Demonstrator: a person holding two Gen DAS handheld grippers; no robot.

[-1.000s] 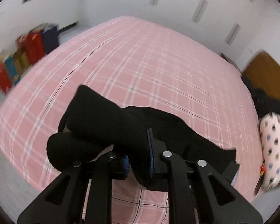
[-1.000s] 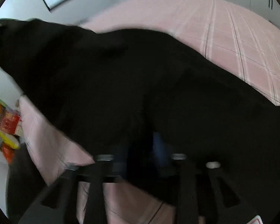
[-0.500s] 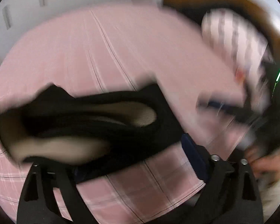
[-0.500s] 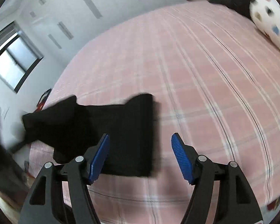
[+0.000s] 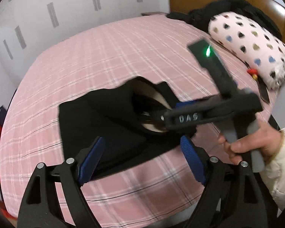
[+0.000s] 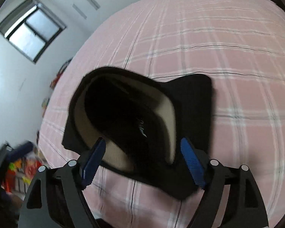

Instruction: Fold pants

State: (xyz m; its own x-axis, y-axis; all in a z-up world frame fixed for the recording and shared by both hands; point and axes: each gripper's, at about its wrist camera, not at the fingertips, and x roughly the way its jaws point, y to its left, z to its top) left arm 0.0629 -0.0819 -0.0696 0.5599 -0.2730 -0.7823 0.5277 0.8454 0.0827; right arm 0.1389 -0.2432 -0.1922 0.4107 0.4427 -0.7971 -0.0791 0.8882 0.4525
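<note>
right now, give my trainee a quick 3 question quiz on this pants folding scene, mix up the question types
1. True or false: the left gripper is clamped on the black pants.
2. Multiple choice: the pants lie on
A. a bare wooden floor
B. a pink plaid bedsheet
C. a white table
3. Short answer: in the right wrist view, what light-coloured part of the pants shows between the right gripper fingers?

Key:
1. False: its fingers are spread, with the pants lying below them.
2. B
3. The pale inner lining of the open waistband.
</note>
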